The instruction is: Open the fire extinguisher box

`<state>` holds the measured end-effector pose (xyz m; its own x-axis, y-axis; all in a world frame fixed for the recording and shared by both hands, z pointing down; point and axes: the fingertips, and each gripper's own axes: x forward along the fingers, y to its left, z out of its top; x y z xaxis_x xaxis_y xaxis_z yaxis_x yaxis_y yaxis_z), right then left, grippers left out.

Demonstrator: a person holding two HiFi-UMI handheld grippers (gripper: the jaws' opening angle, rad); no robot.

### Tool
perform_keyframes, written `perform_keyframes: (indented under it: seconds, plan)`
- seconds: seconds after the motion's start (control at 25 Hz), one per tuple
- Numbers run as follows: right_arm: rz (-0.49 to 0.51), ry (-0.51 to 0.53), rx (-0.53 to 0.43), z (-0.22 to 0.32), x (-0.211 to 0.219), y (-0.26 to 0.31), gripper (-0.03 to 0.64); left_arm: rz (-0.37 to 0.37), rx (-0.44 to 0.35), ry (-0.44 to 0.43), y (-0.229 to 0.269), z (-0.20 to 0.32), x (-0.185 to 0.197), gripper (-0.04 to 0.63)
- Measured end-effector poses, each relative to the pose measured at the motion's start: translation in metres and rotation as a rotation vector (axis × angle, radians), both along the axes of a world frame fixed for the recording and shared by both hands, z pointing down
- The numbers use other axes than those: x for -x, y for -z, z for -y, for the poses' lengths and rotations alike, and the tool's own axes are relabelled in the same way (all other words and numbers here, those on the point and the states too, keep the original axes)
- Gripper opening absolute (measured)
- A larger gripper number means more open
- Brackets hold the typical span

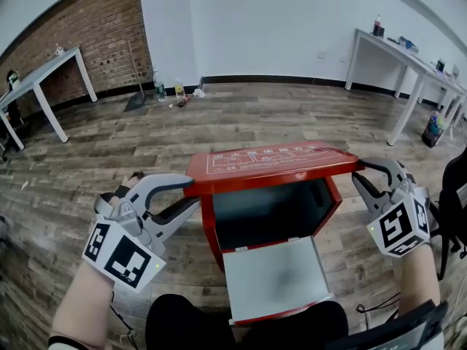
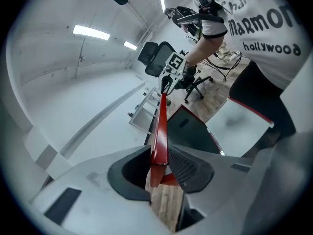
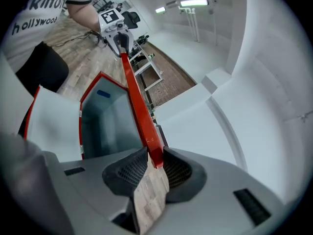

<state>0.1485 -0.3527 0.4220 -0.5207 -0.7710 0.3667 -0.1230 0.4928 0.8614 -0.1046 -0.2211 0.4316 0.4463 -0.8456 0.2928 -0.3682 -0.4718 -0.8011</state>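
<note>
One red box (image 1: 209, 235), one lid (image 1: 273, 162), two claws (left claw (image 1: 193, 193), right claw (image 1: 357, 175)).

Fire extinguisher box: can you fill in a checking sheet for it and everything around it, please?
Surface: wooden floor; the box stands on it.
Job's things: red fire extinguisher box, lid on top, front door folded down; no extinguisher seen inside.
Clutter: bottles and a broom by the far wall.
Grippers: left gripper clamps the lid's left edge; right gripper clamps its right edge.
Cables: thin black cable on the floor at the right.
Surroundings: white tables, brick wall, black office chair.
</note>
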Motion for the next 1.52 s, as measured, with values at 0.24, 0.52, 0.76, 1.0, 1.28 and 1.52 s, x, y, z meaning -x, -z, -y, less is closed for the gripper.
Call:
perform_keyframes:
  seconds: [0.24,0.52,0.76,1.0,1.28,1.52]
  plan:
    - [0.057,0.006,-0.005,0.019,0.012,0.029,0.086,-0.017,0.011,0.009,0.028,0.021,0.013,0.107]
    - [0.118,-0.005,0.011,0.052,0.028,0.057,0.078,-0.175,0.066,-0.036,0.06,0.055,0.029,0.106]
    - [0.192,-0.022,0.051,0.088,0.043,0.077,0.08,-0.299,0.126,-0.032,0.076,0.091,0.051,0.106]
    - [0.293,-0.048,0.056,0.13,0.065,0.09,0.081,-0.377,0.186,-0.011,0.086,0.135,0.073,0.105]
    - [0.468,-0.143,0.086,0.175,0.073,0.084,0.077,-0.45,0.221,0.078,0.078,0.179,0.096,0.101]
    - [0.662,-0.212,0.331,0.197,0.056,0.031,0.077,-0.547,0.169,0.155,0.068,0.204,0.112,0.095]
